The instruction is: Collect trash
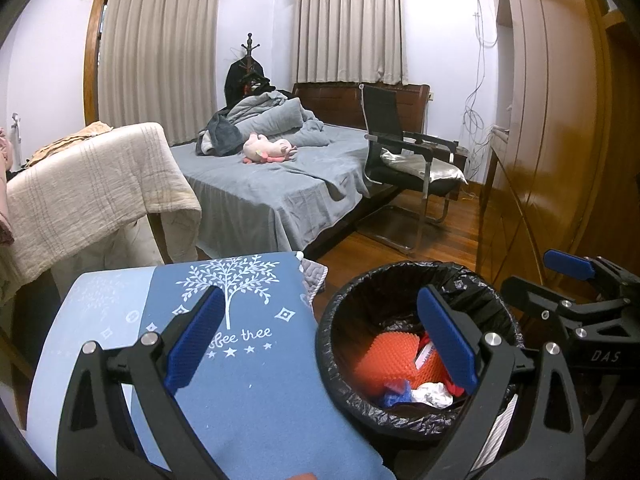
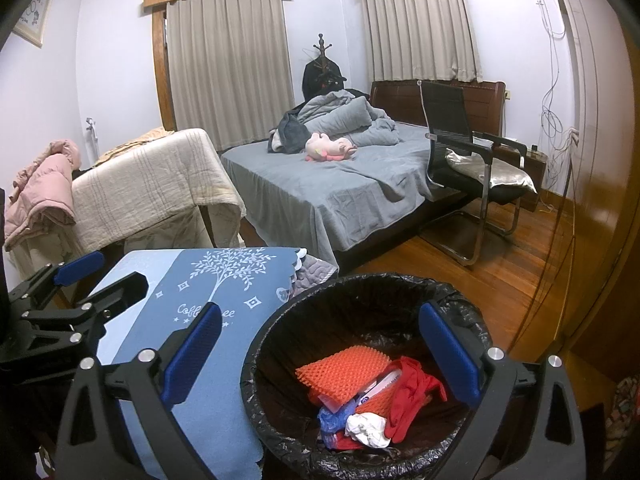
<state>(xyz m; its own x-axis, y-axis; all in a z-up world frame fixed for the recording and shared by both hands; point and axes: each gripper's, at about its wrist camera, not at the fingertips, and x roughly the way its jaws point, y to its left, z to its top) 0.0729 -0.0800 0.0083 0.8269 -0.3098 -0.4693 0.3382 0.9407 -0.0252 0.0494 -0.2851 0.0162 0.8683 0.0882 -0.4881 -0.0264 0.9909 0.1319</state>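
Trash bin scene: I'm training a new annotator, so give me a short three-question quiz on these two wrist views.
1. True or false: the left gripper is shut on a piece of trash.
2. Multiple choice: the orange bumpy sheet lies
A) on the blue tablecloth
B) inside the trash bin
C) on the bed
3. Fill in: the bin is lined with a ____ plastic bag.

Key:
1. False. Both grippers, the right gripper too, are open and hold nothing.
2. B. It rests among red, blue and white scraps.
3. Black.
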